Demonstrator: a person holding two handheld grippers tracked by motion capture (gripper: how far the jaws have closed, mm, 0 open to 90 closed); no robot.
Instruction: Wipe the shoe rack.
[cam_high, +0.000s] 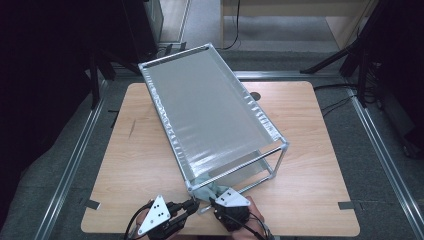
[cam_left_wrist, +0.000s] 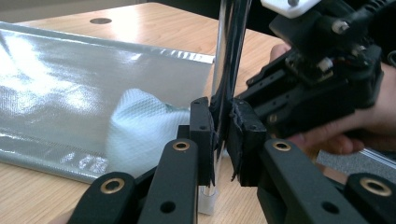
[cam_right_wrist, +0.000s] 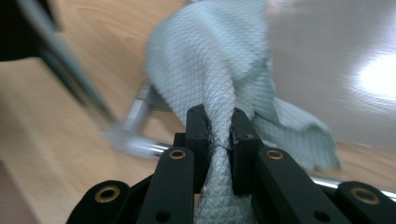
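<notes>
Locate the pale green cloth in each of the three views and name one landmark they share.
High view: the cloth lies at bottom centre, at the rack's near corner, just ahead of the right gripper.
Left gripper view: centre-left, a pale fold on the silver sheet, left of the post.
Right gripper view: centre, bunched and pinched between the right gripper's jaws.
Shared landmark: the chrome rack frame, which the left gripper clamps by its post.
</notes>
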